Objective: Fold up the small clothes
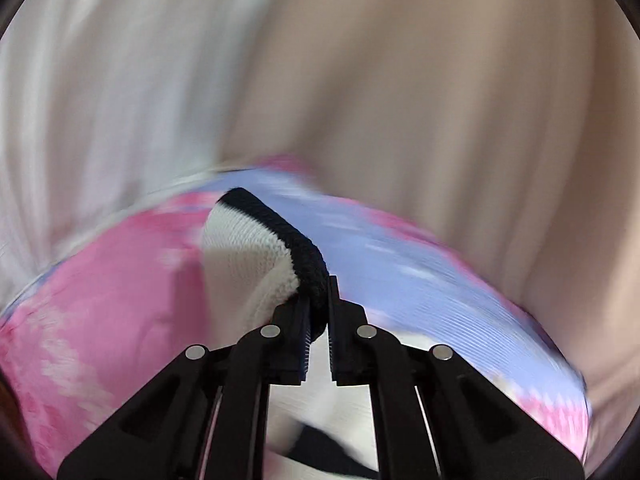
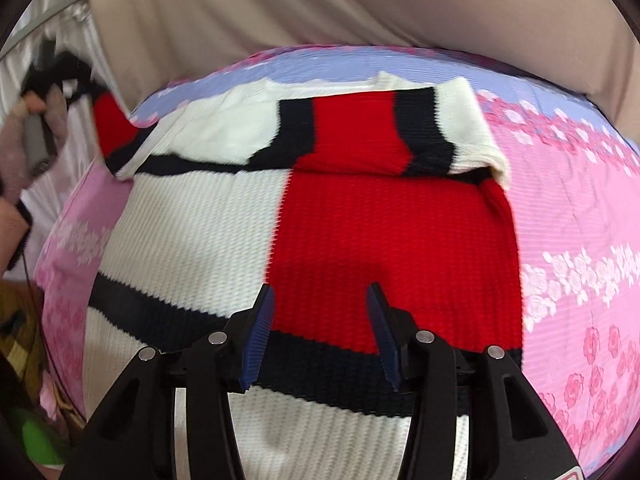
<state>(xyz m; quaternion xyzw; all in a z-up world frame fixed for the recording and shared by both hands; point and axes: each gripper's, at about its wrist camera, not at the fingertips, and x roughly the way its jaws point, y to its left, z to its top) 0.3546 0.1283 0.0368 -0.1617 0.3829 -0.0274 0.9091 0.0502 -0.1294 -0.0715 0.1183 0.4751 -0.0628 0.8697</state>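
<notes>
While the knitted sweater (image 2: 304, 216) is spread flat over the pink and blue floral sheet (image 2: 580, 264), one of its edges is seen clamped in the left gripper (image 1: 318, 320). In the left wrist view, the two fingers are pressed together on a black-trimmed white fold of the knit (image 1: 256, 248), which rises out from between the fingertips and arches up and to the left, lifted clear of the sheet (image 1: 100, 300); the background there is smeared by motion blur, and only pale drapery (image 1: 400, 80) can be made out behind the bed. In the right wrist view, the right gripper (image 2: 322, 304) is held over the near part of the sweater with its fingers spread apart and nothing between them. The gap between the blue-ribbed pads (image 2: 260, 328) is filled by the red panel and, closer in, by a black stripe of the garment; whether the fingertips touch the knit cannot be told. White panels are seen left of the left-hand finger and below the black stripe. At the far end of the garment, a sleeve is folded across the body, showing white, black and red bands. At the far left of that view, the left gripper (image 2: 86, 84) is seen holding up a red and black corner of the sweater above the bed's edge, gripped by a hand in a pale glove (image 2: 24, 152).
</notes>
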